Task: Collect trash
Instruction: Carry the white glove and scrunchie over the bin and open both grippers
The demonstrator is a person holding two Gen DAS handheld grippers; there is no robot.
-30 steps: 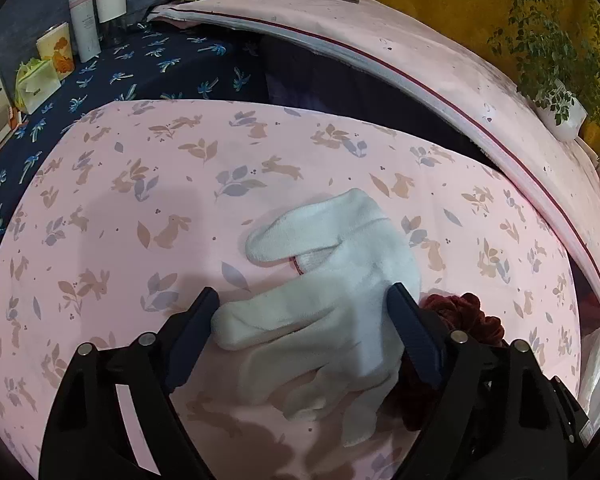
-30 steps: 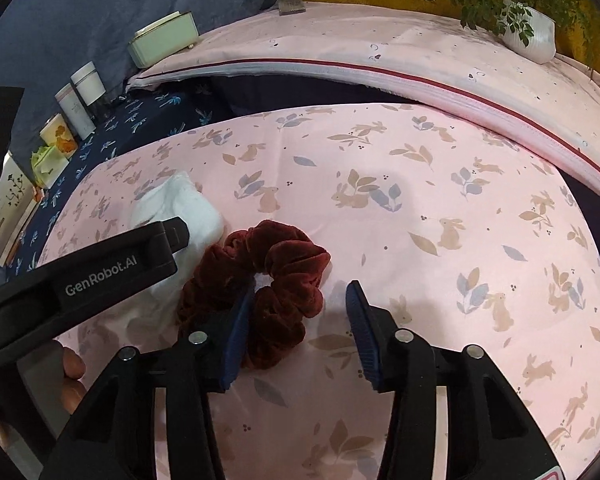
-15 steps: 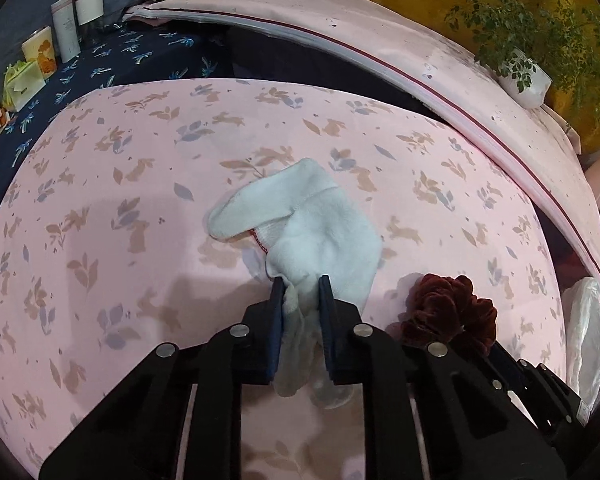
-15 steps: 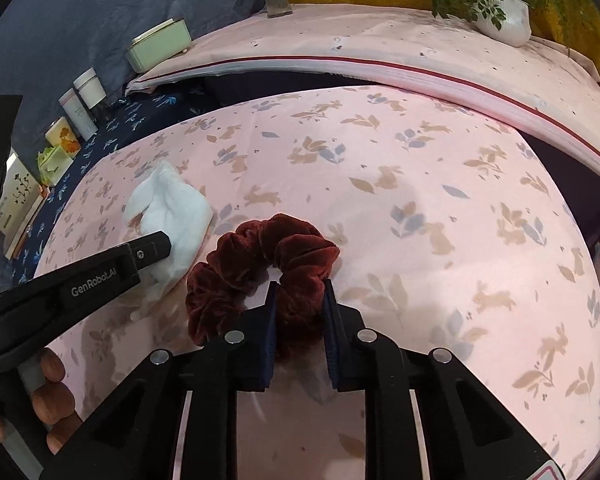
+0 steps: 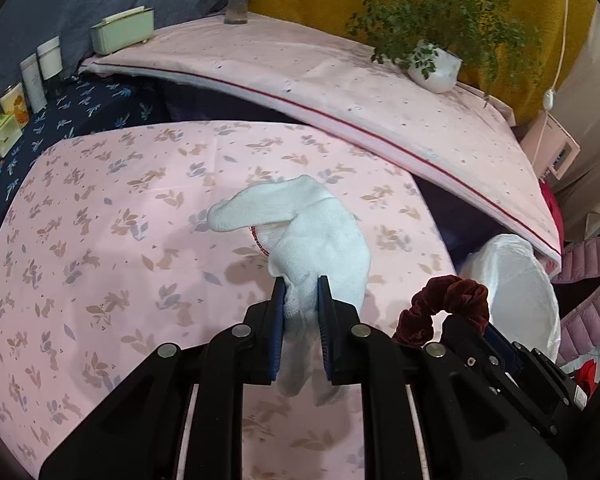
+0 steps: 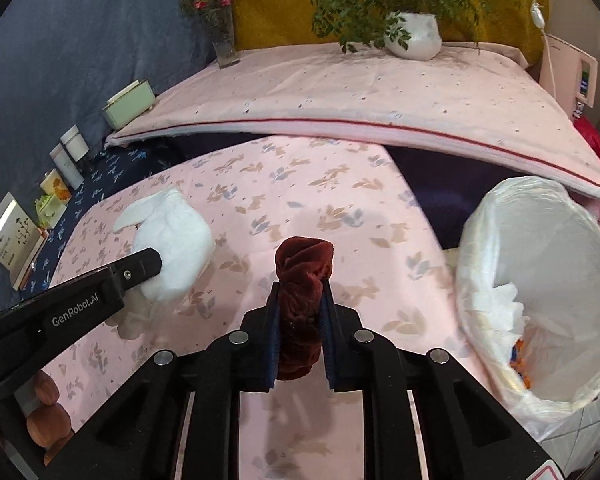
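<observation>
Far left, along the dark blue floral cloth [image 6: 112, 168], a row of small items lines up: a book [image 6: 10, 236], little cartons [image 6: 54, 190] and two white bottles [image 6: 70, 150], with a pale green box [image 6: 130, 104] just beyond them. Moving in, the left hand-held gripper [image 5: 300, 312] is pinching the white glove [image 5: 308, 232] by its lower end, blue pads pressed into the fabric on both sides. The glove stands up off the pink rabbit-print bed sheet [image 5: 100, 240], one part flopping out to the left, a thin red trim showing at its opening. From the right wrist view that same glove [image 6: 168, 240] bulges past the tip of the left tool, above the sheet.

Centre now: the right hand-held gripper [image 6: 300, 312] is squeezed onto the dark red velvet scrunchie [image 6: 304, 280], which is bunched upright between the pads and lifted clear of the sheet. In the left wrist view the scrunchie [image 5: 448, 292] arcs over the top of the right tool.

To the right, the bin with its white plastic liner [image 6: 540, 280] sits just off the edge of the bed, mouth open, crumpled white paper and something orange inside. Behind everything, a raised pink cover [image 6: 360, 100] carries a vase of flowers [image 6: 222, 40] and a white pot with a green plant [image 6: 412, 36].
</observation>
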